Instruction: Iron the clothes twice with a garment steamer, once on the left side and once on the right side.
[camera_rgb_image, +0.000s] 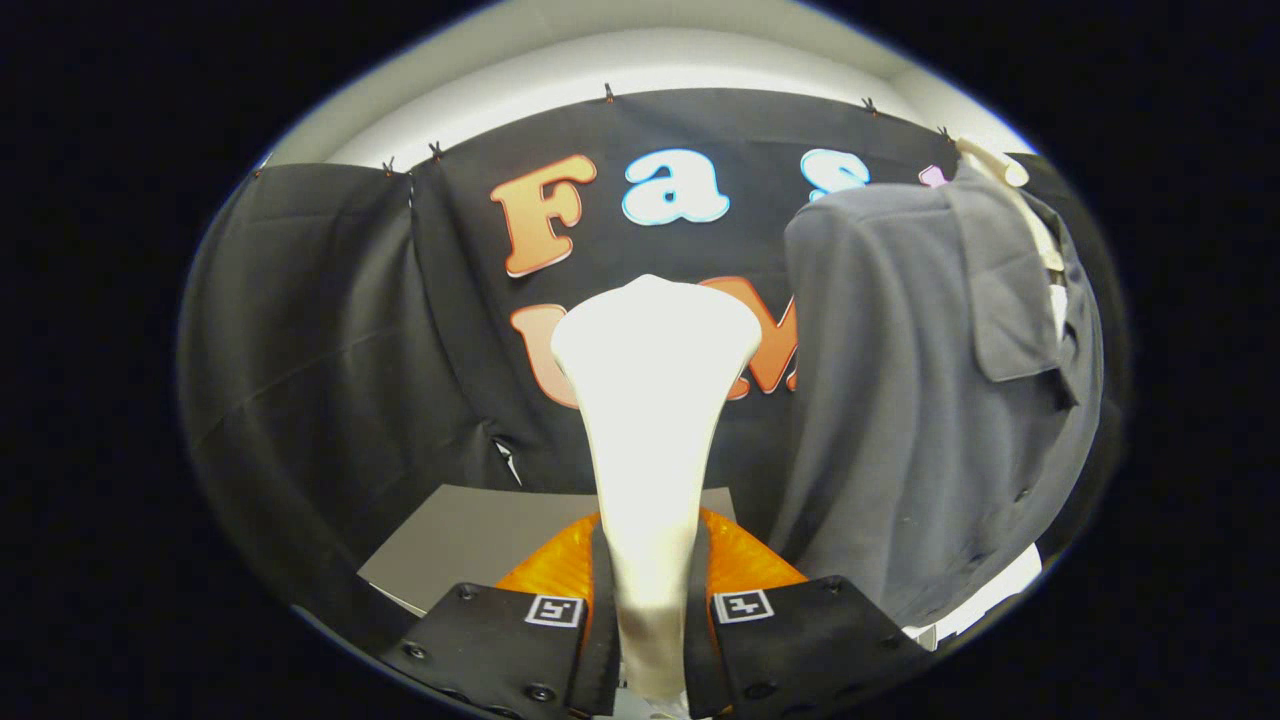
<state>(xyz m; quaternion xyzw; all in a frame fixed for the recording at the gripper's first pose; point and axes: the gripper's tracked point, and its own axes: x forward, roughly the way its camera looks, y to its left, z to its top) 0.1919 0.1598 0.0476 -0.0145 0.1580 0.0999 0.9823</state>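
Observation:
My gripper (650, 610) is shut on the handle of a white garment steamer (652, 400), both fingers pressing its narrow neck. The steamer stands upright between the fingers, its wide flat head rising well above them. A grey collared shirt (920, 400) hangs on a pale hanger (1000, 175) to the right of the steamer head and a little beyond it. The steamer head is apart from the shirt, with a gap of black cloth between them. The shirt's collar and buttoned front face to the right.
Black cloth (330, 350) forms the booth's back and left wall. A grey board (470, 535) lies low behind the fingers on the left. A white surface edge (985, 600) shows under the shirt's hem.

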